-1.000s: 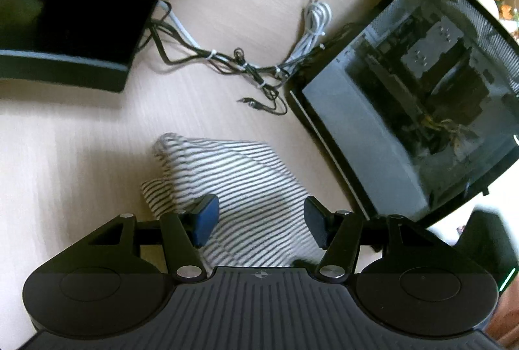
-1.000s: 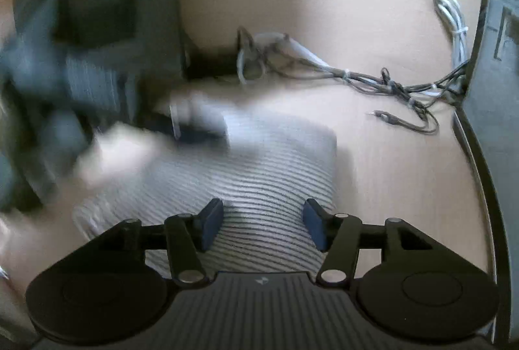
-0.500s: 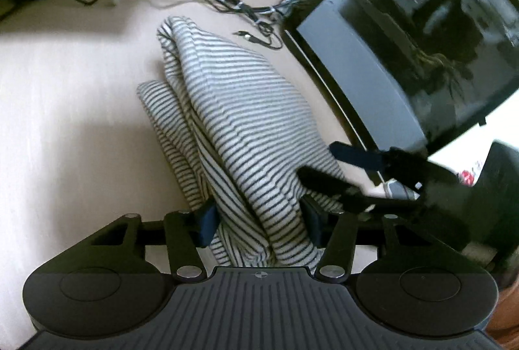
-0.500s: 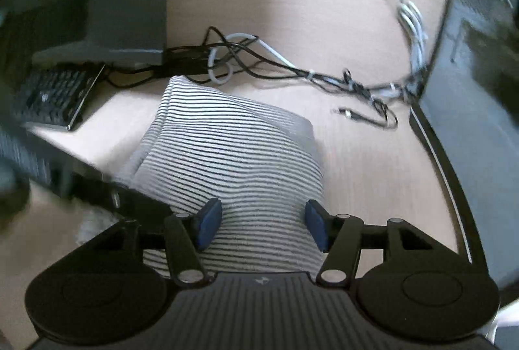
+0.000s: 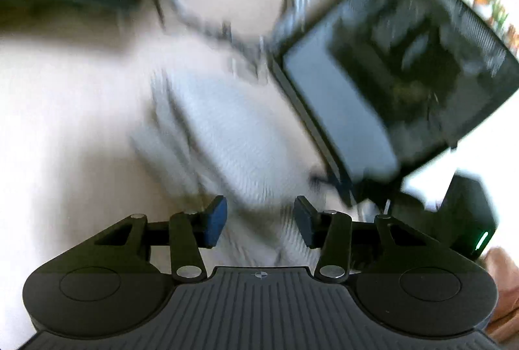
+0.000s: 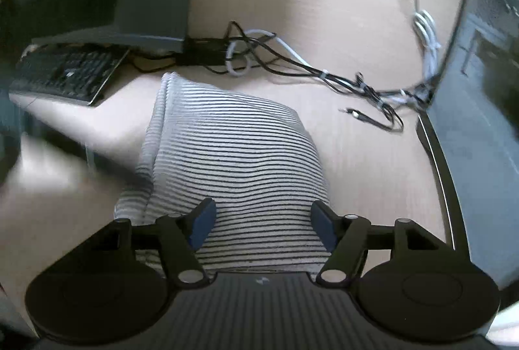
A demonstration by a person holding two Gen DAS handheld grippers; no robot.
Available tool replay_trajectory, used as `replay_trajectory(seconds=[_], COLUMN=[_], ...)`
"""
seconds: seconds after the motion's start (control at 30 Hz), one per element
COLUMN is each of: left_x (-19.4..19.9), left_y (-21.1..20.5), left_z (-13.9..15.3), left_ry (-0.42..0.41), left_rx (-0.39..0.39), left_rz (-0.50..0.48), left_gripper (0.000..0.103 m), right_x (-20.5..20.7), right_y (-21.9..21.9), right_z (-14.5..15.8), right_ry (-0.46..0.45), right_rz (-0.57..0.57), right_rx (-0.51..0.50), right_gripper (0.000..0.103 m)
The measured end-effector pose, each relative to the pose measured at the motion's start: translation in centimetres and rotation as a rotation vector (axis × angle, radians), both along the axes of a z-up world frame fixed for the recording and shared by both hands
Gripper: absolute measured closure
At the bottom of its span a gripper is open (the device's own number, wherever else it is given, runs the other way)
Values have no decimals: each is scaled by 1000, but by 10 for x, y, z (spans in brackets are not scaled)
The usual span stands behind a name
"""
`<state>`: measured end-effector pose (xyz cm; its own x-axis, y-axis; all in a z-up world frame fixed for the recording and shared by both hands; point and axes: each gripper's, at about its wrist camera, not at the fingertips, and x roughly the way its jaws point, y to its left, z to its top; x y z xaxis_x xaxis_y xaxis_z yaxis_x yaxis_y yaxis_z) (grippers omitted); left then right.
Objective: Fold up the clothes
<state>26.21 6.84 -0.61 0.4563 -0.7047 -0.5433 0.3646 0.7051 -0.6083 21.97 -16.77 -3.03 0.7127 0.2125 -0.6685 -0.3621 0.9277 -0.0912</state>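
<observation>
A folded black-and-white striped garment (image 6: 233, 162) lies on the light wooden desk (image 6: 324, 9). My right gripper (image 6: 262, 225) is open, its jaws spread above the garment's near edge and holding nothing. In the left wrist view everything is blurred by motion; the garment (image 5: 227, 136) lies ahead of my left gripper (image 5: 259, 222), which is open and empty over the garment's near end.
A glass-sided computer case (image 6: 480, 110) stands at the right and also shows in the left wrist view (image 5: 389, 74). Tangled cables (image 6: 324, 74) lie beyond the garment. A monitor base (image 6: 129, 26) and keyboard (image 6: 65, 71) sit at the back left.
The left gripper has swung, blurring its view; the garment now lies further ahead of it. The right gripper has pulled back slightly. The blurred shape crossing the right view's left side has shifted.
</observation>
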Motion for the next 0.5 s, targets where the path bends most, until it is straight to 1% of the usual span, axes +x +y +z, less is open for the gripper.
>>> replay_trajectory(seconds=[0.07,0.1,0.13,0.2,0.27,0.33,0.37,0.43,0.5], left_x=[7,12,22,43,63,71,75,77,78], left_y=[-2,-6,-12,-22,-28,-31,-32,-32,-36], left_z=[20,29,31,21,-3,-24,-34,-35,-34], left_ry=[-72,-111,-130,-109,-37,13,38,47,42], left_rx=[10,21,42,96,164,166,167,158,180], left_rz=[51,72,81,95,121,147,160,190,202], left_gripper=[53,53,53,53,58,60,59,59,59], right_x=[-2,-5,-8,-15,-22,-25,-26,-28,-23], right_y=[-3,-3,-1,3,11,19,20,19,15], right_z=[-1,1,5,13,13,-2,-14,-22,-18], right_ry=[-12,-27,-46,-84,-93,-55,-62,-99,-85], right_rz=[28,59,101,185,279,342,355,372,385], right_rx=[6,10,13,20,3,-42,-58,-53,-30], right_gripper=[37,38,40,43,46,47,47,47,47])
